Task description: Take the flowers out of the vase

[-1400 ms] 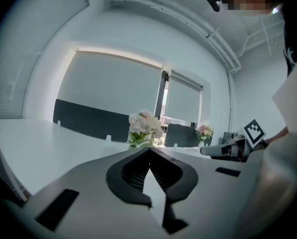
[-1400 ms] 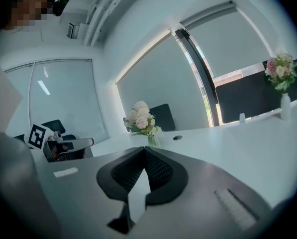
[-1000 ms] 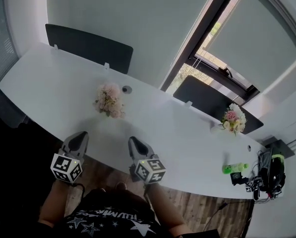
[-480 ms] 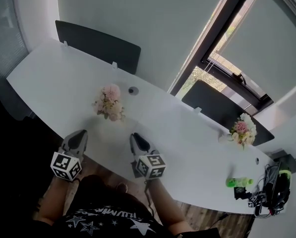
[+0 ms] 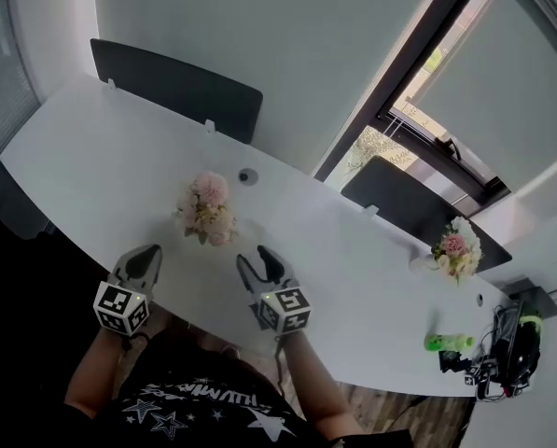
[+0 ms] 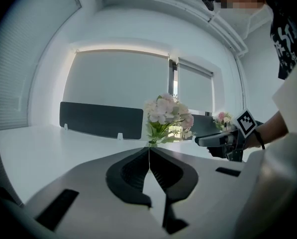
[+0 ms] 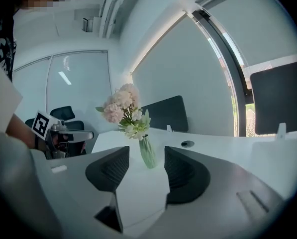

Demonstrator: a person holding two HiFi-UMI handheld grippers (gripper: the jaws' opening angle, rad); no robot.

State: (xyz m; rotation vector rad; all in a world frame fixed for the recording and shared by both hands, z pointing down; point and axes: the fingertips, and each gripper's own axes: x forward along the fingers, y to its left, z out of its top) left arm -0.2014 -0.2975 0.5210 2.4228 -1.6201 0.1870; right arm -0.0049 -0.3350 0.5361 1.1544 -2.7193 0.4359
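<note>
Both forearms reached out from the person's body at the near edge of the desk (image 5: 82,171), each hand carrying its claw roughly level and tipped slightly down, aimed at the far side. The left claw (image 5: 147,252) sat near and left of the flowers (image 5: 206,208), its jaws pressed together with nothing in them. The right claw (image 5: 257,258) sat near and right of the flowers, its marker cube (image 5: 285,309) facing up; its jaws were opening, spread wide, with nothing gripped. The flowers stood in their vase (image 7: 148,153) on the desk, between the two claws but farther in, clear of both. From the head view the blooms covered the vase; only the right gripper view showed it plainly, a pale green ribbed vase framed in the gap between the spread jaws but standing beyond their tips. The left gripper view showed the blooms and leaves rising just above the closed jaw tips, with the vase almost wholly hidden, and the right claw off to the right. The right gripper view in turn caught the left claw at its left and a chair (image 7: 63,112) behind it. Only the head view took in the far right of the desk, with a second bouquet (image 5: 455,247) and a green bottle (image 5: 443,342).
</note>
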